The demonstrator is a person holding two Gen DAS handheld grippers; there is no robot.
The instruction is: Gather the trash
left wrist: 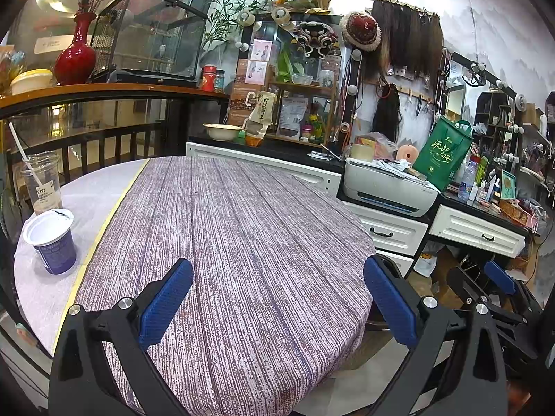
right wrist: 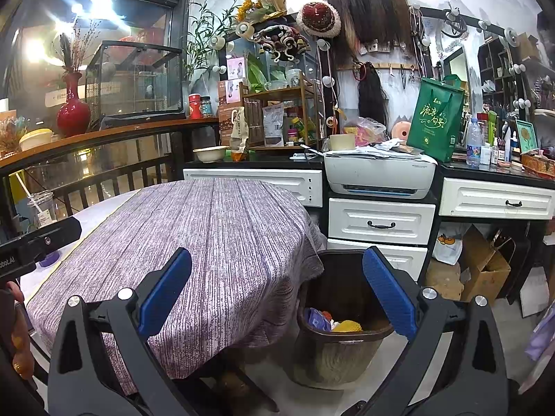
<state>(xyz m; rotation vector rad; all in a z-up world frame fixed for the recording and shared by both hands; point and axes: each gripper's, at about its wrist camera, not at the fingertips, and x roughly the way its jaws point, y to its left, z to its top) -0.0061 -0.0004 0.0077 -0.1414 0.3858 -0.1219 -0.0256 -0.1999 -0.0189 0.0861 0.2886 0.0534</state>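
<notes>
- table (left wrist: 242, 242) with purple striped cloth, mostly bare
- trash bin (right wrist: 333, 346) on floor just beside table's right edge, already holds scraps
- clear plastic cup (left wrist: 43, 183) with straw, far left: light, thin-walled, likely crushes, grip mid-body gently
- yogurt cup (left wrist: 52, 242) near it: light, stiffer, pinch across rim
- left gripper (left wrist: 274, 301) and right gripper (right wrist: 274, 298) jaws spread wide, empty

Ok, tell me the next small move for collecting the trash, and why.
Probably swing the left hand-held gripper left toward the blue yogurt cup: it is open and holds nothing, the cup stands on the table's left edge, and the bin already holds other trash.
</notes>
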